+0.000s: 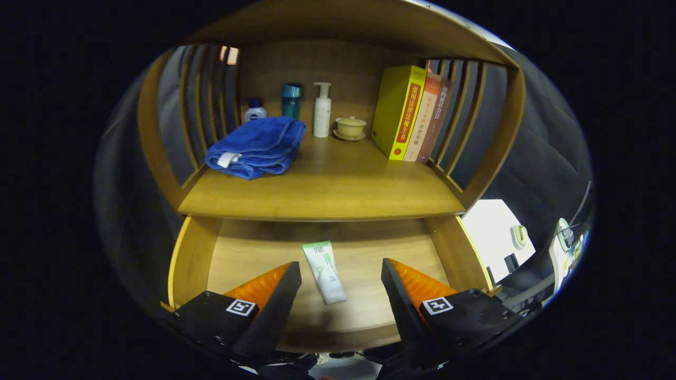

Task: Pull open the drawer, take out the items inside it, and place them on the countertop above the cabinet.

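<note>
drawer (232, 258) open, tube (325, 271) between spread claw (340, 274) fingers

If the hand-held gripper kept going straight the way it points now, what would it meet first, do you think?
Most likely the tube lying on the floor of the open drawer: it sits between and just ahead of the open fingers of the hand-held gripper. Depth is hard to judge here.

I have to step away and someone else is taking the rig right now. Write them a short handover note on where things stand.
Gripper: open, empty, its fingers poised over the drawer on either side of the tube.
Drawer: already pulled open.
Tube: lying flat on the drawer floor, between the fingers, untouched.
Countertop: holds a blue towel, bottles, a lidded cup and books at the back; bare wood at the front.
Left: close on the tube, lift it out, set it on the countertop.
</note>
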The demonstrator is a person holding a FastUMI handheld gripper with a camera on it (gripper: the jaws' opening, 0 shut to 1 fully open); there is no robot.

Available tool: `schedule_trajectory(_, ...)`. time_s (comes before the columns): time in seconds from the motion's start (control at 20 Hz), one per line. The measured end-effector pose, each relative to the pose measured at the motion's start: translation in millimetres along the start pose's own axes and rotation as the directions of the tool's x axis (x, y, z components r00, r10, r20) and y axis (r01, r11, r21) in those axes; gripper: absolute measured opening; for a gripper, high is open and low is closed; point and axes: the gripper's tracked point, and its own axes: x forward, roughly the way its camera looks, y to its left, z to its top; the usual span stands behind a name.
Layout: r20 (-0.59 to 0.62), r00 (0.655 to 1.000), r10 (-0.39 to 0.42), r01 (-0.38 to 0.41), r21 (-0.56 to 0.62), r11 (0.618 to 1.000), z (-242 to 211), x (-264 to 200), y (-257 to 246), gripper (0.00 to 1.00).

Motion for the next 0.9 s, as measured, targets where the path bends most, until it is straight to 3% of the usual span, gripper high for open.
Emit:
schedule_trajectory(0.3, -0.168, 0.985, 0.034, -0.034, -0.001, 0.999, -20, 64, 3, 0.99)
schedule_trajectory(0.45, -0.246, 0.969, 0.009, -0.009, 0.002, 1.0, -46, 81, -3, 0.99)
schedule_trajectory(0.65, -0.315, 0.948, 0.047, -0.04, 0.028, 0.999, -76, 97, 14, 0.99)
schedule_trajectory(0.9, -0.396, 0.916, 0.061, -0.043, 0.052, 0.998, -102, 98, 14, 0.86)
